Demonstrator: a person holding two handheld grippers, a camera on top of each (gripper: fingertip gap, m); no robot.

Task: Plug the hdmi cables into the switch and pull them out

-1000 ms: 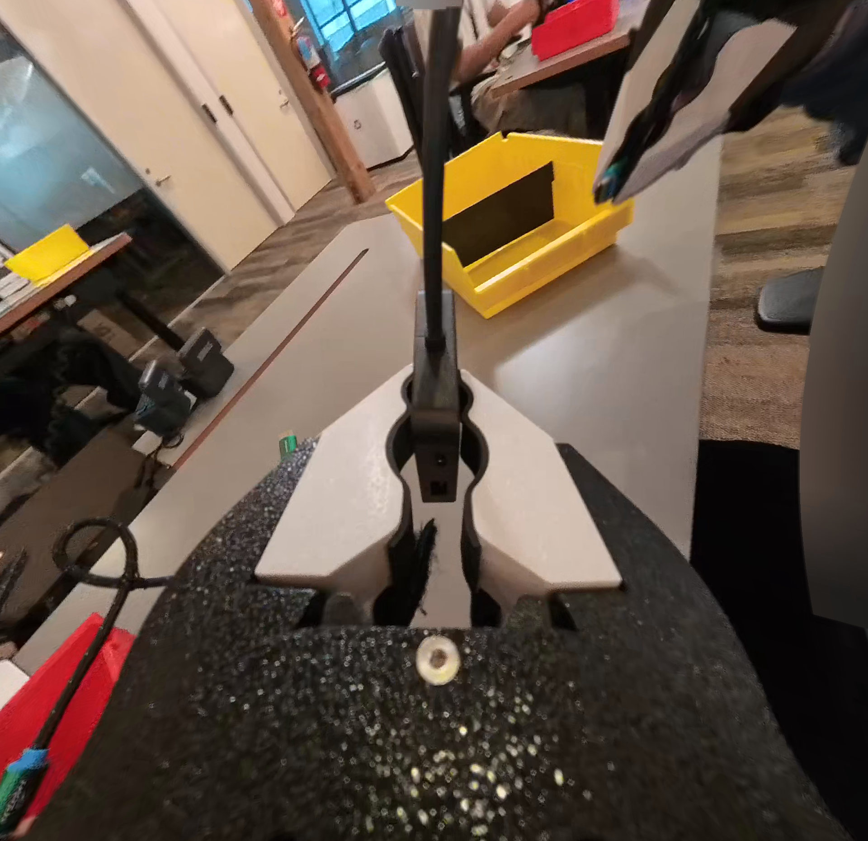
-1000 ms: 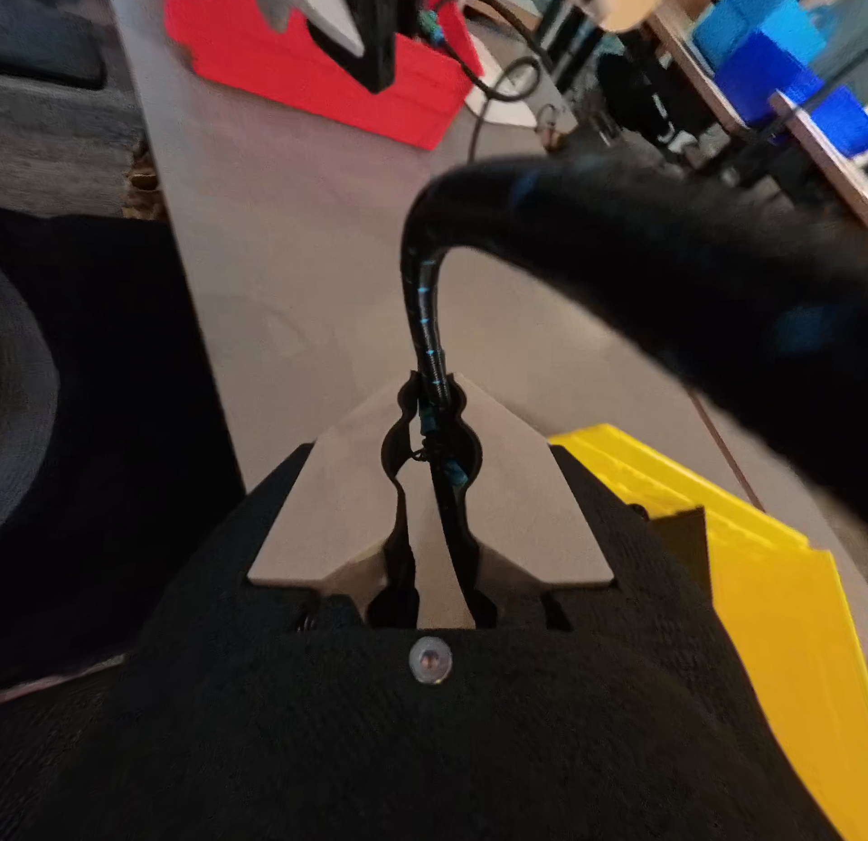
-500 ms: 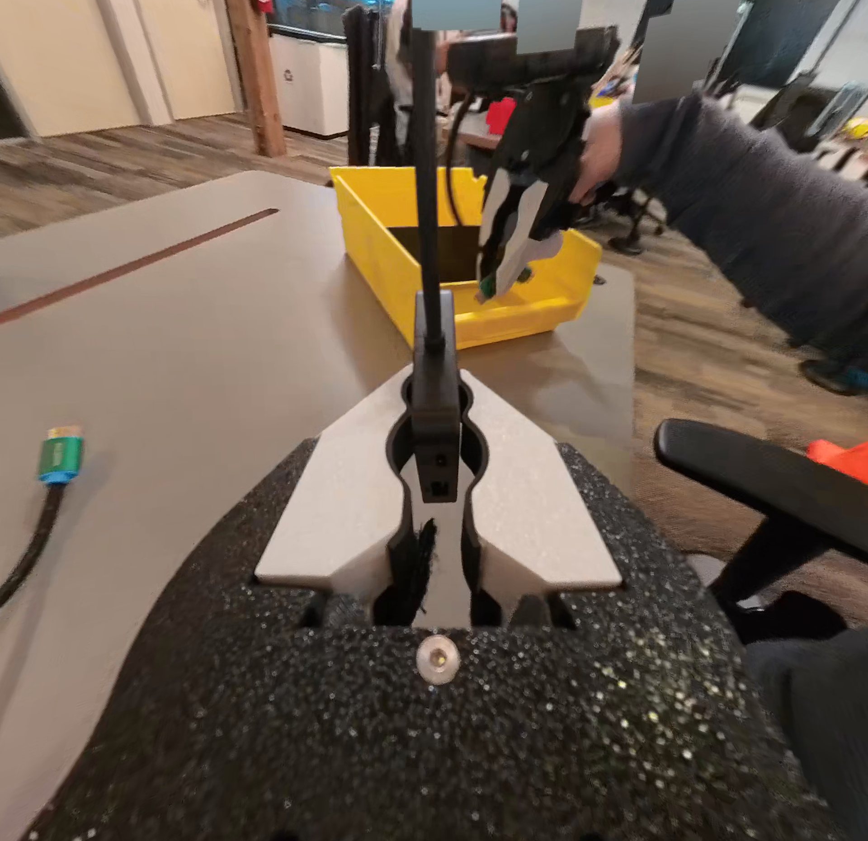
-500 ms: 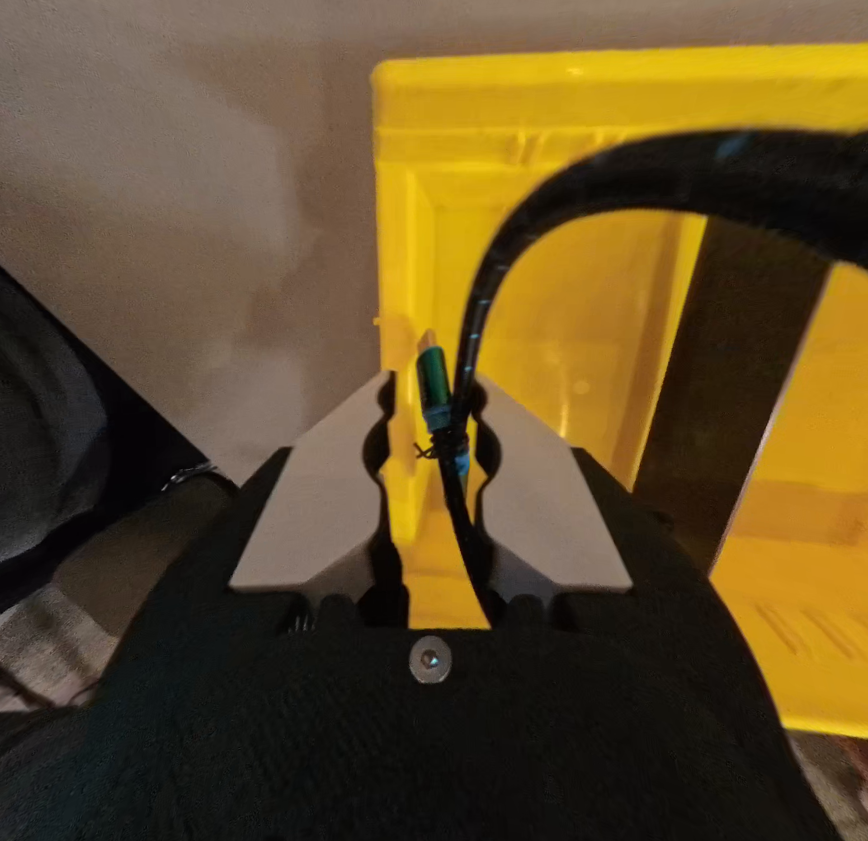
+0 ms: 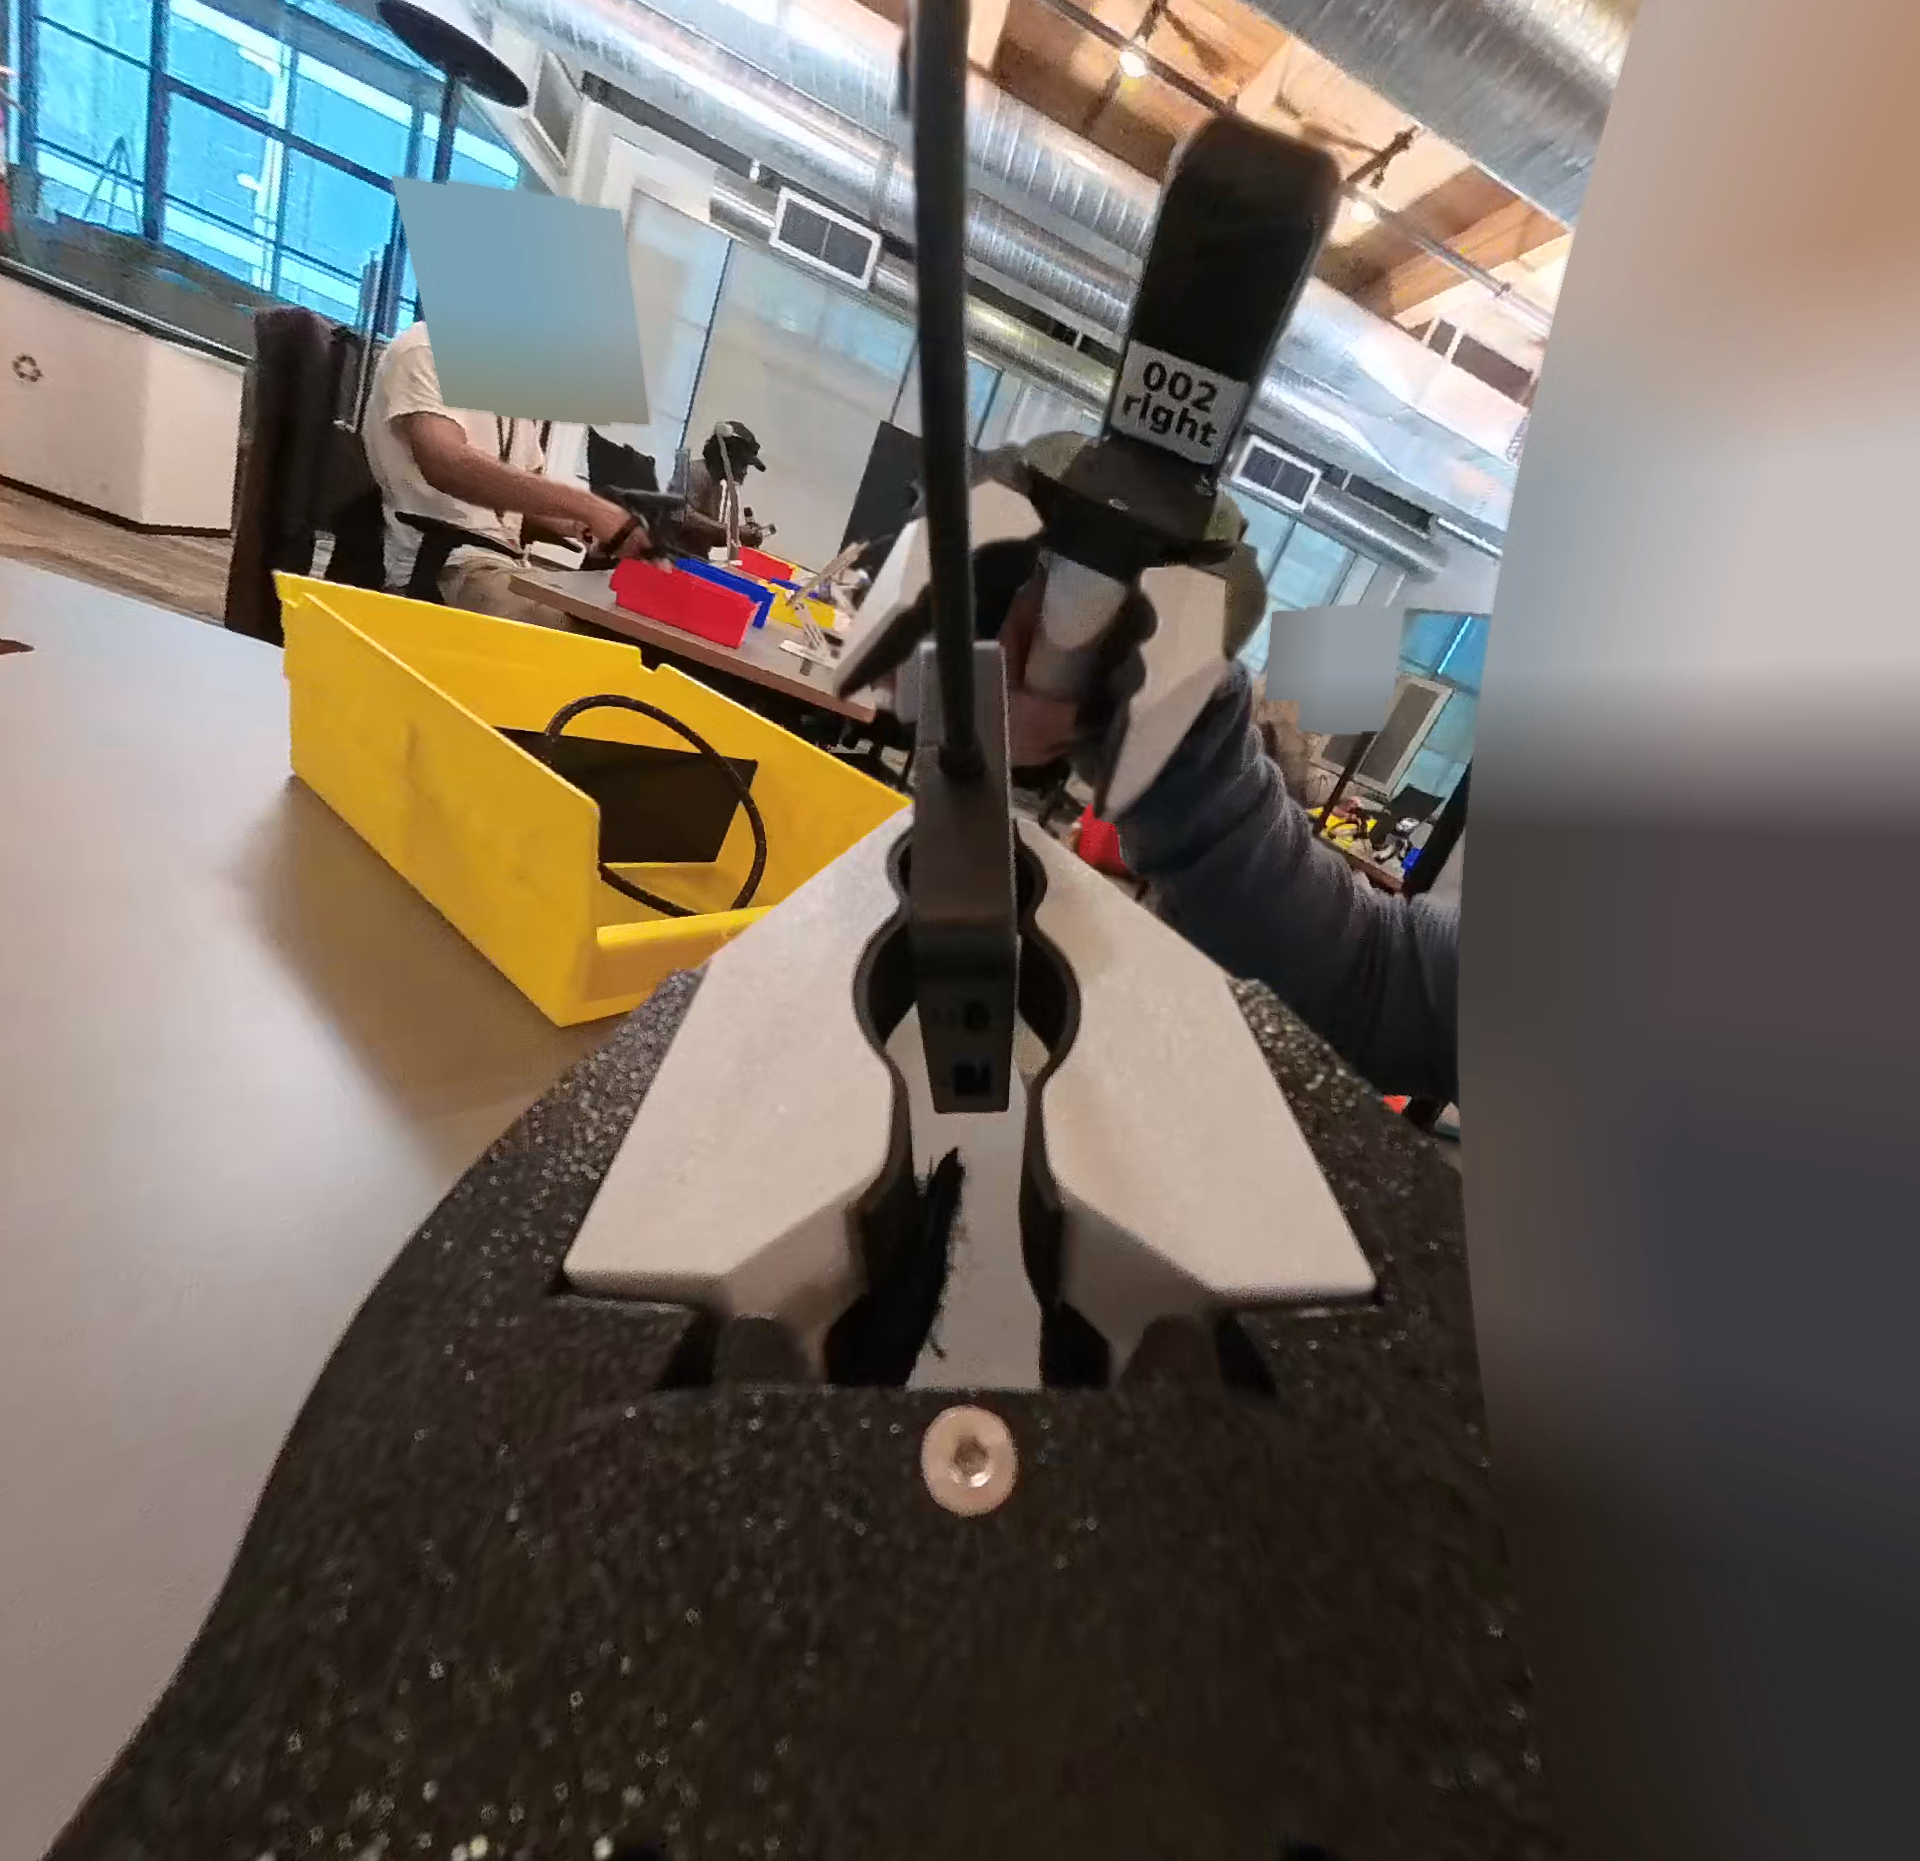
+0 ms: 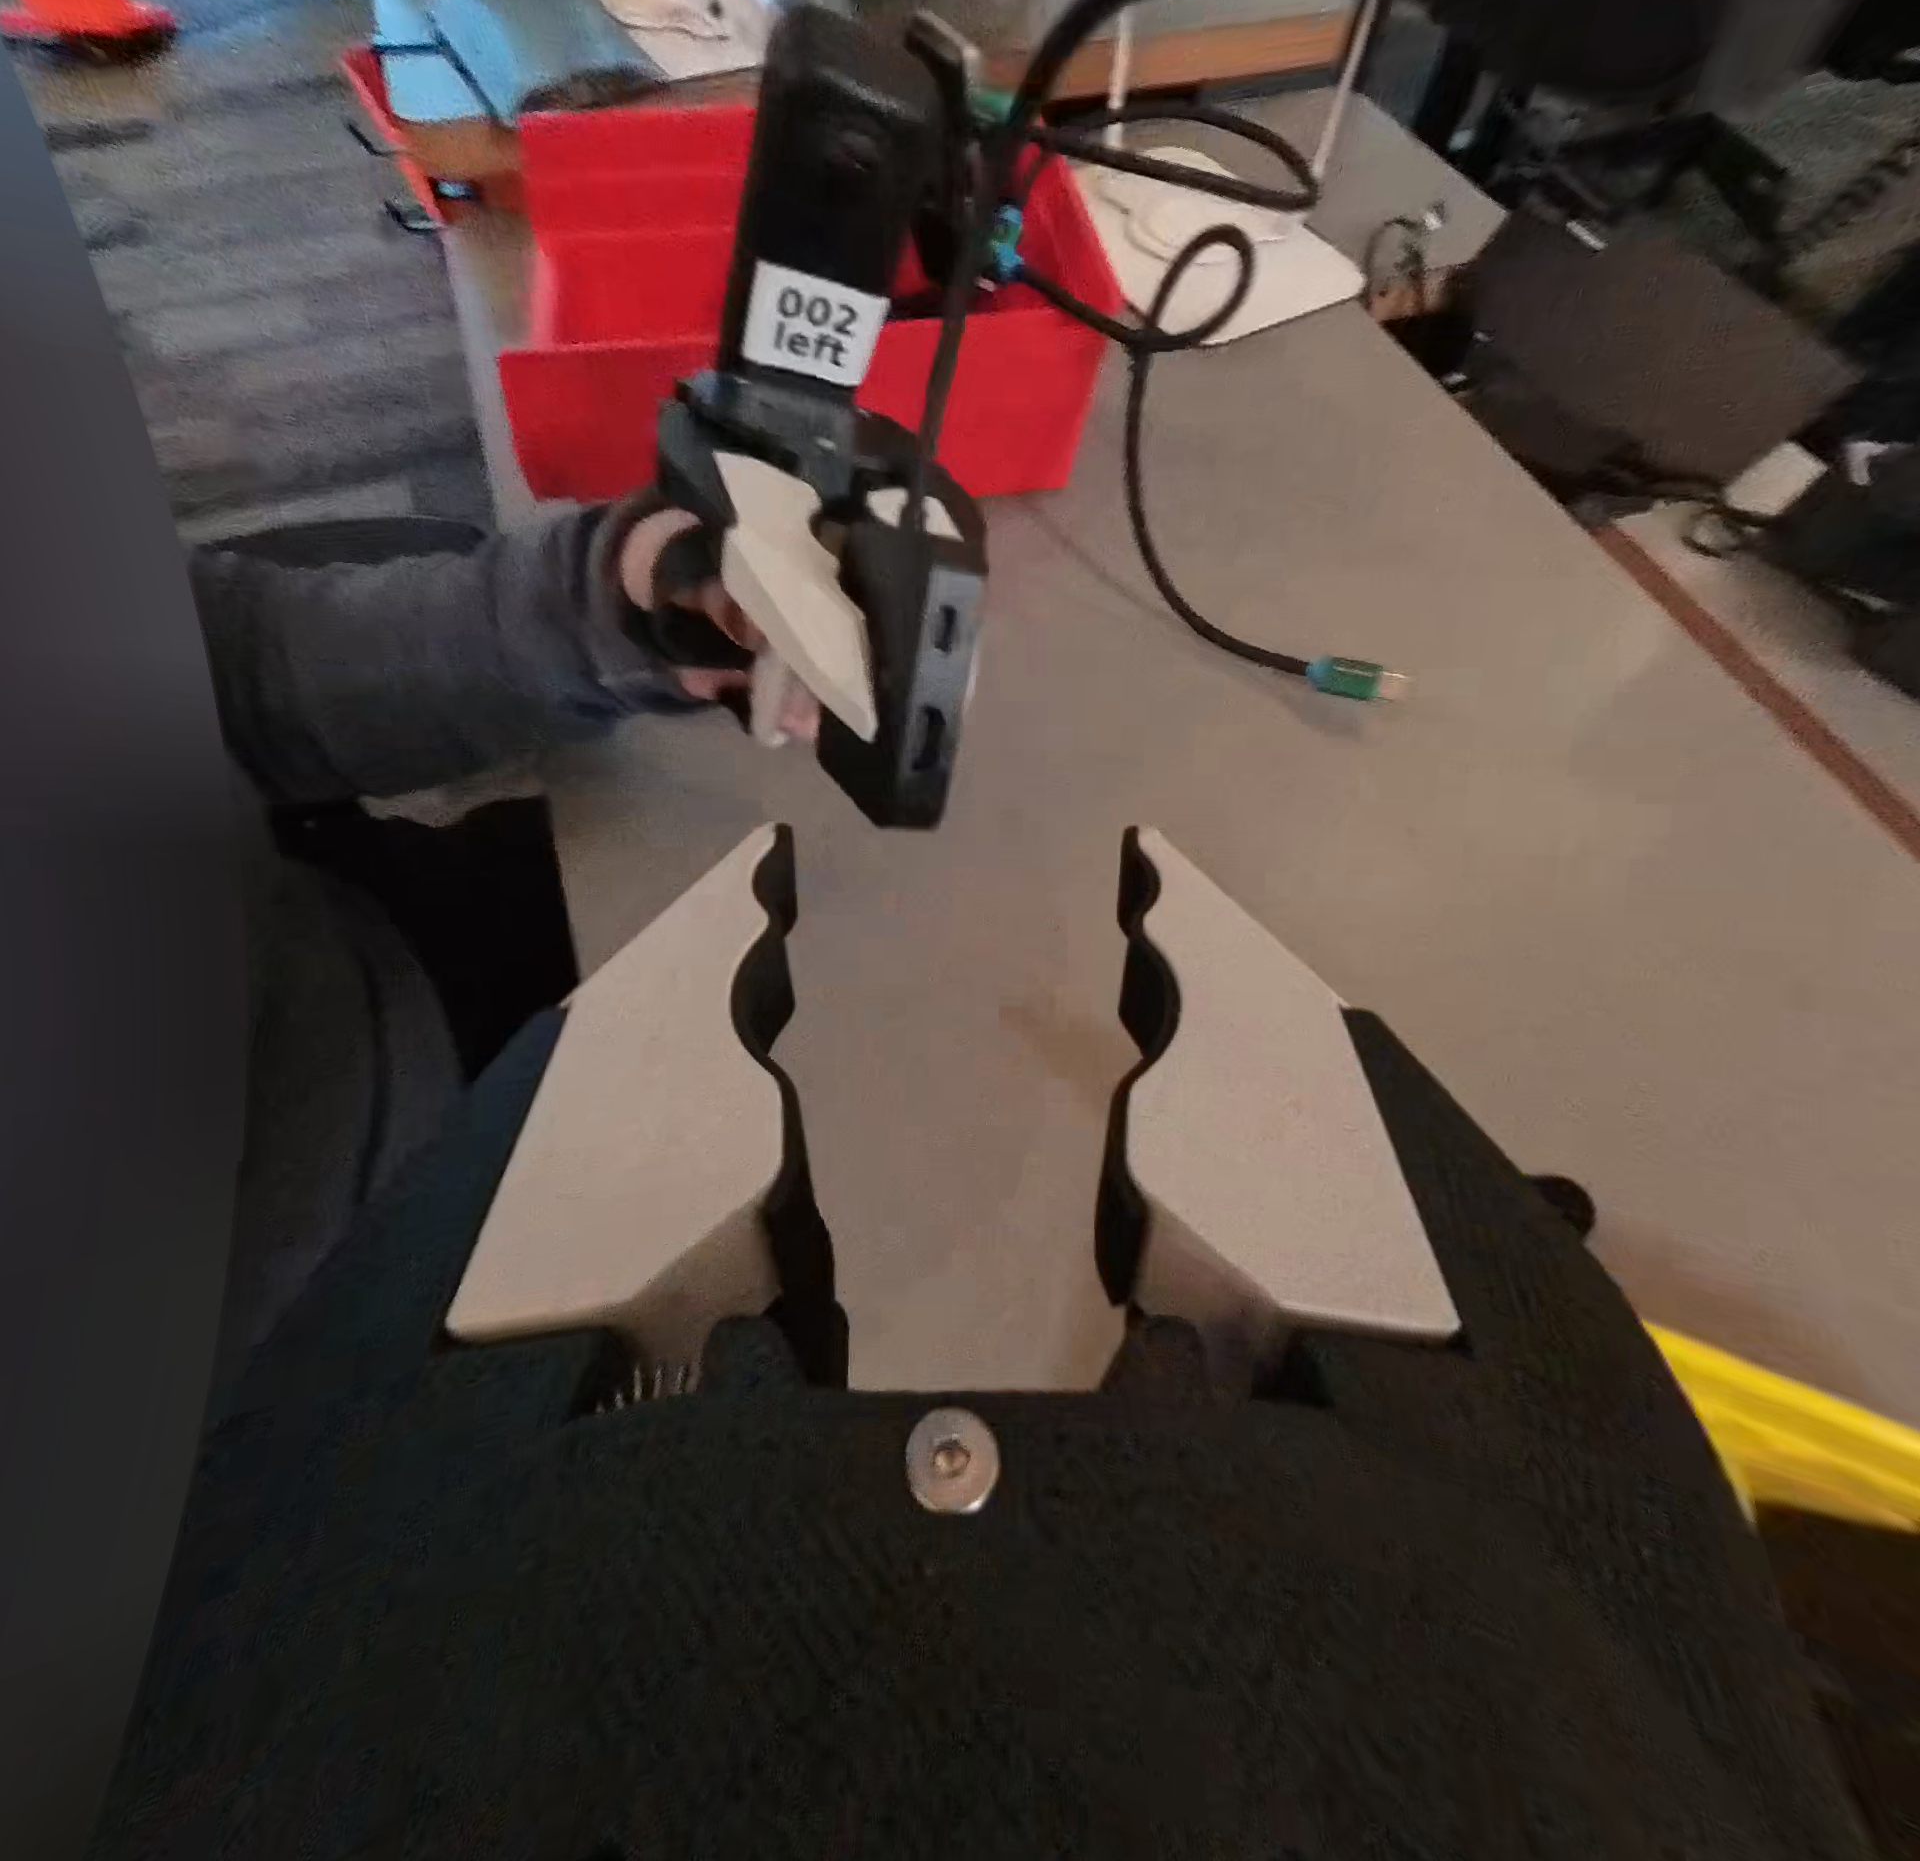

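Note:
My left gripper (image 5: 961,861) is shut on the black HDMI switch (image 5: 961,938) and holds it above the grey table (image 5: 208,980); the switch's own black lead (image 5: 940,357) runs straight up from it. In the right wrist view the switch (image 6: 920,710) shows its ports on the side facing my right gripper (image 6: 956,845). That gripper is open and empty, just below and in front of the switch. A black HDMI cable with a green plug (image 6: 1351,681) lies on the table to the right. Another black cable (image 5: 743,803) lies looped in the yellow bin (image 5: 436,772).
A red bin (image 6: 644,253) stands at the far end of the table behind the left gripper, with more cables hanging over it. A corner of the yellow bin (image 6: 1808,1437) is at my right gripper's lower right. People sit at other desks in the background. Left and right tips are no more than a few centimetres apart.
My right gripper has let go of its green-plug cable over the yellow bin, opened, and swung round to face the switch. My left gripper has tilted up, still holding the switch.

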